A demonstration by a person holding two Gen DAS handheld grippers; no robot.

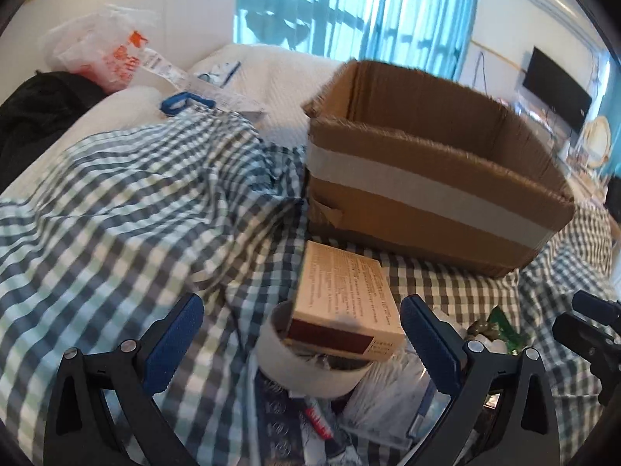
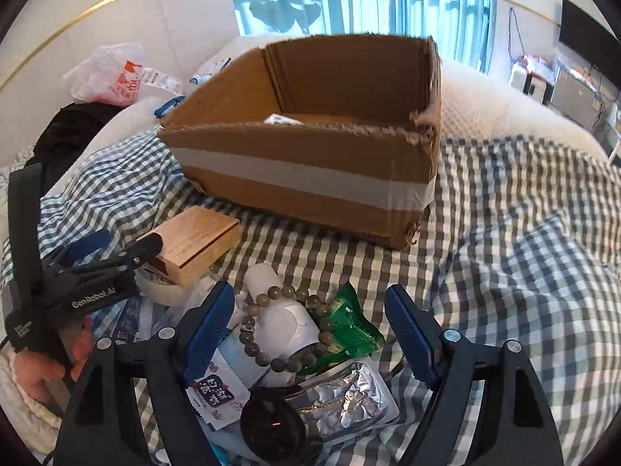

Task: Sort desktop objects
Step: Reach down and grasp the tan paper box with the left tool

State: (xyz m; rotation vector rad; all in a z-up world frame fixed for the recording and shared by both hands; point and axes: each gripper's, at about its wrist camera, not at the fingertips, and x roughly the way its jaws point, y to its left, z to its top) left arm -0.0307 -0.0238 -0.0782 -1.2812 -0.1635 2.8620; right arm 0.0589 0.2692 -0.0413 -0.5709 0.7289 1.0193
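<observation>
Right gripper (image 2: 306, 334) over bead bracelet (image 2: 287, 322), perhaps hidden leftward

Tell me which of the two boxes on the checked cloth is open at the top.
The big brown cardboard box with the white tape band: its top is open. The small tan box lying on the tape roll is closed.

An open brown cardboard box (image 2: 310, 178) banded with pale tape is set upright on the checked bedspread (image 2: 524, 233). Just before it, a tan printed carton (image 1: 345, 303) is propped tilted on a white tape roll (image 1: 310, 372), near a grey bead bracelet (image 2: 287, 326) looped around a white bottle (image 2: 283, 318).
</observation>
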